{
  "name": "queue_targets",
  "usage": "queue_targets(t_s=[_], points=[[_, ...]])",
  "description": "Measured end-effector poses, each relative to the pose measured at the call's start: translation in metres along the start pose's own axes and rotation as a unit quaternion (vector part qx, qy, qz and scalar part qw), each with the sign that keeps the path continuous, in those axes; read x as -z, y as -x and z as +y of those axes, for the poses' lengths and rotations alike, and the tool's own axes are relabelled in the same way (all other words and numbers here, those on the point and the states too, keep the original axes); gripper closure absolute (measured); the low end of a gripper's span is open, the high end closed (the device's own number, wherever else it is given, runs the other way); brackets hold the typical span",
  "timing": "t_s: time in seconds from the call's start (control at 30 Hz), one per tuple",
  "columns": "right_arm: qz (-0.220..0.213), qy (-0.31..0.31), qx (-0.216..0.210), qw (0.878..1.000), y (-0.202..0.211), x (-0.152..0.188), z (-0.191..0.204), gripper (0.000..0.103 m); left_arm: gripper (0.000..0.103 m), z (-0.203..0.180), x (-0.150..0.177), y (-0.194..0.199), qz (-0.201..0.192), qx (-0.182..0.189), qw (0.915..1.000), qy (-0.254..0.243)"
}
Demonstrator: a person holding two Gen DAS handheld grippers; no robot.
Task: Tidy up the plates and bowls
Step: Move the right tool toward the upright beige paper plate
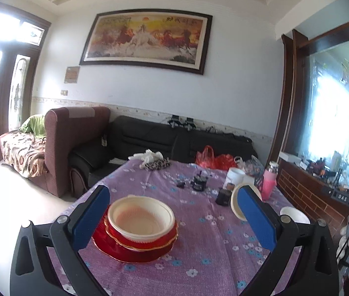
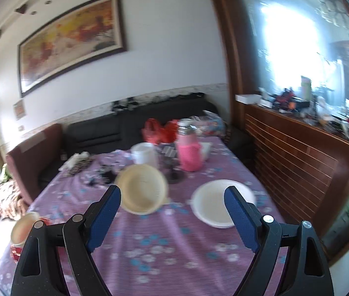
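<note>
- My left gripper (image 1: 174, 219) is wide open. It holds nothing.
- Between its blue fingers (image 1: 91, 218) I see a stack on the purple tablecloth (image 1: 211, 259). The fingers do not touch the stack.
- The stack has a cream bowl (image 1: 141, 218) on top, sitting in red plates (image 1: 135, 249) with gold edges.
- My right gripper (image 2: 173, 217) is open wide too, and it is empty.
- In front of it is another cream bowl (image 2: 142, 188), tipped up on its side. The picture is blurry, so I cannot tell if it rests on the cloth.
- A white plate (image 2: 220, 203) lies flat on the cloth, to the right of that bowl and apart from it.
- Farther back stand a pink bottle (image 2: 189, 148) and a white cup (image 2: 143, 154).
</note>
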State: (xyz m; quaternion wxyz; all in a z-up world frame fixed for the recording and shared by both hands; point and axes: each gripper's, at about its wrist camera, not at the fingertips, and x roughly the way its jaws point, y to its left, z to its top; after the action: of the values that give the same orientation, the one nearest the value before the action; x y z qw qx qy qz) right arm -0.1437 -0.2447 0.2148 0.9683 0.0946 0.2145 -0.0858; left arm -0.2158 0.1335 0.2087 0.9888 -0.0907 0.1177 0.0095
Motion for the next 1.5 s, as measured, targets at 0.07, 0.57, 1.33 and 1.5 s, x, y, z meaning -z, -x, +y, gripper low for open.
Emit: queue_targets(t_s=[0.07,0.57,1.33,1.5], points=[[0.012,-0.005,0.015,1.000,-0.013,0.002,-0.013,0.014,0.000,-0.007,0.006,-0.009,0.011,0.005,0.9999,-0.007],[0.101,-0.067,0.064,0.990,-0.106,0.036,-0.097,0.014,0.000,-0.063,0.065,-0.089,0.147,0.052,0.9850,-0.074],[0.207,-0.035,-0.198,0.958,-0.182,0.009,-0.018,0.059,0.000,-0.073,0.087,-0.103,0.196,0.069,0.9761,-0.064],[0.236,0.032,-0.309,0.921,-0.153,0.024,0.051,0.058,0.000,-0.061,0.087,-0.099,0.193,0.065,0.9774,-0.056]])
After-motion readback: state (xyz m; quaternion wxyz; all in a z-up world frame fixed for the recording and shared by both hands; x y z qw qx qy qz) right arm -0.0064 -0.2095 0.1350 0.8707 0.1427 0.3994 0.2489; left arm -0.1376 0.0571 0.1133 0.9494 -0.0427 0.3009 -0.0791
